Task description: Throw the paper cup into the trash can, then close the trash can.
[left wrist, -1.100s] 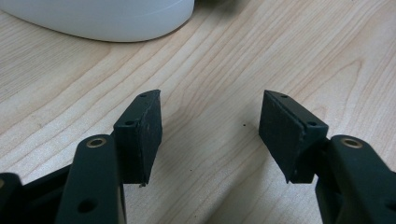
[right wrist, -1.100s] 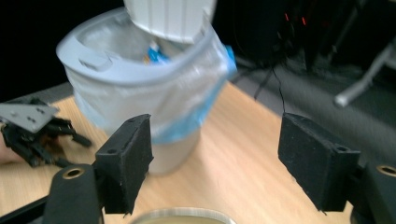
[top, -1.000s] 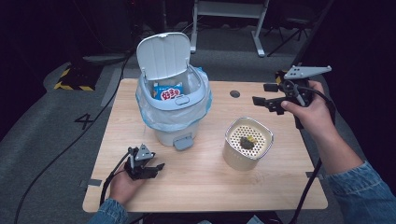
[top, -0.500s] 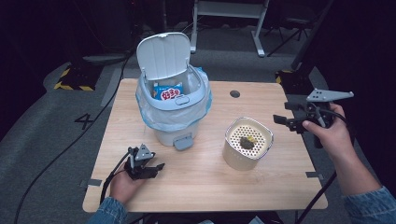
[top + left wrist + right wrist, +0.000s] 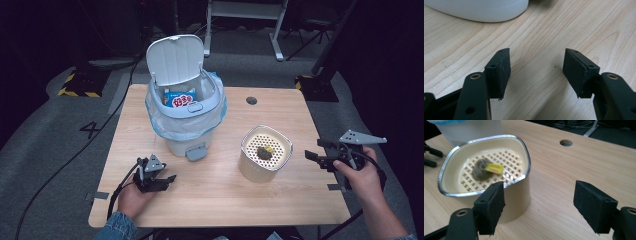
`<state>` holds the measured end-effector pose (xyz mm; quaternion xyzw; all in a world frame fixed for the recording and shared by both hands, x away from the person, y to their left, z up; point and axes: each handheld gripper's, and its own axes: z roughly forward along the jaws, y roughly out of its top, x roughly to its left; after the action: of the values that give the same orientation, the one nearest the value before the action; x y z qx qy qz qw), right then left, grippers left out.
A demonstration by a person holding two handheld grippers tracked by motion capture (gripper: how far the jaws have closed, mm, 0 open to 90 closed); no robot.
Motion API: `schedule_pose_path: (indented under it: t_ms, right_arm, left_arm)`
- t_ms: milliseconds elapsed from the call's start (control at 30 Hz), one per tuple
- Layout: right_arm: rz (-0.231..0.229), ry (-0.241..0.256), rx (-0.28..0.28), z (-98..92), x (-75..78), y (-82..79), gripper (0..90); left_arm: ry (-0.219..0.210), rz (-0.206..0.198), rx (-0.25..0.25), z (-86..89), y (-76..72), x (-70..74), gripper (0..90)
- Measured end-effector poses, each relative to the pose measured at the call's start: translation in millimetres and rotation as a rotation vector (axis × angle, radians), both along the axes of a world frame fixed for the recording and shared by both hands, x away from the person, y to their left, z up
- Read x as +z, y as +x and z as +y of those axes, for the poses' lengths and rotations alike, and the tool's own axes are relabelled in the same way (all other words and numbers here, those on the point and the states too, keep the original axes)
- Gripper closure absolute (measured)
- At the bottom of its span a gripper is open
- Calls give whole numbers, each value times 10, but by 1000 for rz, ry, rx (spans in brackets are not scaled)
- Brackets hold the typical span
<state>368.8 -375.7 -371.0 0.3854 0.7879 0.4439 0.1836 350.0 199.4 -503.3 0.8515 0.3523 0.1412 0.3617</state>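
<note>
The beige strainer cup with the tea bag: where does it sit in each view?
High view: strainer cup right of centre on the table, between bin and right gripper.
Left gripper view: not in it.
Right gripper view: strainer cup upper left, beyond the jaws.
Shared landmark: table hole.

Ahead of the left gripper's fingers (image 5: pixel 499 71), the white plastic pedal bin (image 5: pixel 477 10) is cut off at the top edge. Ahead of the right gripper's fingers (image 5: pixel 491 206), the dark clump with a yellow tag (image 5: pixel 485 168) inside the cream perforated container (image 5: pixel 484 165) is too blurred to identify.
</note>
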Motion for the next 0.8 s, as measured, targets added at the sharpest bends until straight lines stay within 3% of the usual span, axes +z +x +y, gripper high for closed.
schedule_pose_path:
  t_ms: [233, 300, 467, 600, 667, 700, 800]
  right_arm:
    - [55, -98, -57, -97, -531, -74, 238]
    - [81, -106, -70, -111, -733, -85, 233]
    - [112, -110, -119, -102, -1050, -94, 228]
    - [115, -111, -128, -71, -1233, -92, 215]
    - [123, -130, -122, -52, -1293, -89, 201]
    - [100, -146, -123, -43, -1325, -91, 189]
    - [103, -149, -131, -38, -1326, -85, 175]
  left_arm:
    - [-4, 2, 8, 8, -4, -1, 395]
    - [-1, 2, 10, 7, -4, 1, 399]
    - [1, 8, 18, 17, -14, 9, 419]
    - [-3, -3, 8, 29, -27, 23, 433]
    - [-26, -6, 9, 53, -27, 34, 438]
    - [-39, -7, 12, 70, -26, 42, 438]
    - [-87, -12, 22, 125, -30, 68, 435]
